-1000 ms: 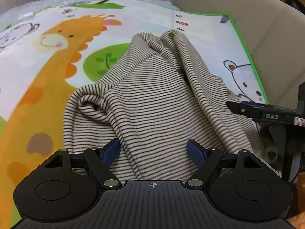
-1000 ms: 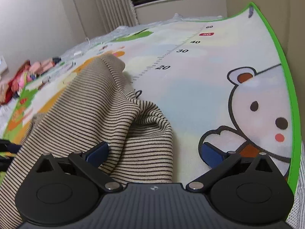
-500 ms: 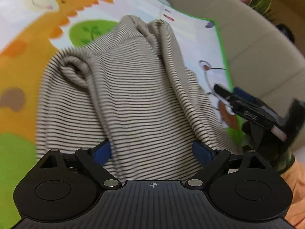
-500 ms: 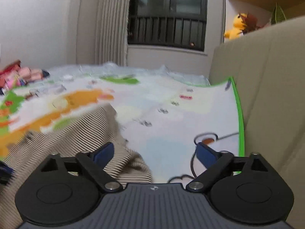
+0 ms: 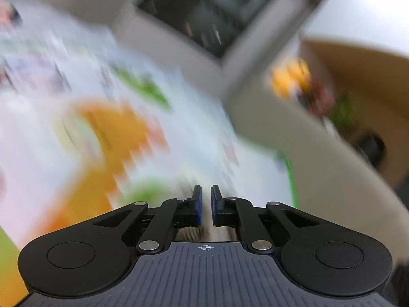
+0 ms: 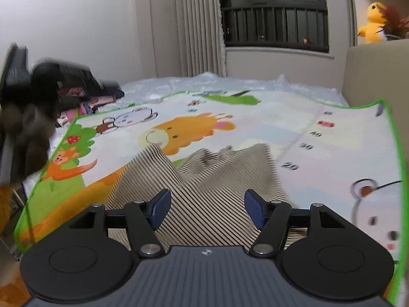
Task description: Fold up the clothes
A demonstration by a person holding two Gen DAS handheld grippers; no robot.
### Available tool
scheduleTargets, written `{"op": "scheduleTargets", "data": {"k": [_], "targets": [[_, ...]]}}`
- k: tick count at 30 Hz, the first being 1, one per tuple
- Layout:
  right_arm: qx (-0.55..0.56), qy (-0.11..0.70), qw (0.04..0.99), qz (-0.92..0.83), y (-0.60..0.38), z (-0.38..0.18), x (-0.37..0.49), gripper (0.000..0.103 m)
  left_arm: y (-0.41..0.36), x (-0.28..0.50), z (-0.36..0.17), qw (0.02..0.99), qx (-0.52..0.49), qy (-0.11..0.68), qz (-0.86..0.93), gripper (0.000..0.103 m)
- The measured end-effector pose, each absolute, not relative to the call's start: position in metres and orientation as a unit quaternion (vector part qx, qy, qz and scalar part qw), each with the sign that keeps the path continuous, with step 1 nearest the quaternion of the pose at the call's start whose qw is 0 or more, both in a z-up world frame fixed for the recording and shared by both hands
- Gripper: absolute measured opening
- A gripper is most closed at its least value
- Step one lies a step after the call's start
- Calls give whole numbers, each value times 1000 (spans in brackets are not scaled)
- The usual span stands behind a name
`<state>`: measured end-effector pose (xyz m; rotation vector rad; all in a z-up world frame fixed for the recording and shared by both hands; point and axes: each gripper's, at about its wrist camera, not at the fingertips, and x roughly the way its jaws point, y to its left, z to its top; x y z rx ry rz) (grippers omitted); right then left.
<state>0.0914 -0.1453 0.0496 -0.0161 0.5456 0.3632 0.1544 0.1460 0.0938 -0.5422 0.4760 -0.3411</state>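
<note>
left wrist view was badly motion-blurred. left gripper (image 5: 206, 206) had its blue pads (image 5: 198, 208) drawn almost together, only a thin gap between them; a bit of pale striped cloth showed just under the pads, but the blur hid whether they pinched it, couldn't tell. past the fingers a smeared mat (image 5: 107, 138) with orange and green blotches, a dark window (image 5: 212, 12) tilted at the top, a beige sofa (image 5: 319, 148) on the right with a yellow toy (image 5: 291, 76) on it

right wrist view was sharper. right gripper (image 6: 206, 209) stood wide, blue pads (image 6: 160, 208) well apart and nothing between them. striped shirt (image 6: 219, 179), beige with thin dark stripes, lay bunched on the mat (image 6: 319, 153) straight ahead of the right gripper and ran down under its fingers; one corner peaked up at the left, folds heaped in the middle. mat had a giraffe print, bear on the right, green border, number scale. at far left a blurred dark device with a hand (image 6: 28, 133) on it, raised above the mat edge, apart from the shirt. curtain (image 6: 189, 25), window (image 6: 276, 10), yellow toy (image 6: 373, 23) on the sofa top at right
</note>
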Motion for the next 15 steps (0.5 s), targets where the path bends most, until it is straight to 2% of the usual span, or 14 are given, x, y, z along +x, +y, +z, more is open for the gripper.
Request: {"op": "scheduleTargets", "data": {"k": [4,6,7,8,10,11,13,15], "targets": [[-31,280,943,175,-129,39,99,64,200,166,106,935,-273,214,-75,9],[-47,285,940,182,-137,36,96,64,210,167,98,921,-276,260,-91,26],[-56,288,938,185,-140,35,94,64,209,165,91,912,-277,283,-108,45],[-64,291,936,189,-144,33,92,66,204,161,82,900,-277,307,-138,53],[-68,302,934,179,-155,30,89,69,181,158,58,868,-279,349,-216,59],[-67,309,934,169,-161,28,87,70,167,157,48,855,-273,364,-247,70],[-65,311,935,157,-168,28,82,71,135,156,30,831,-251,396,-300,81],[-63,310,937,149,-172,28,78,75,105,156,16,826,-217,414,-314,78]]}}
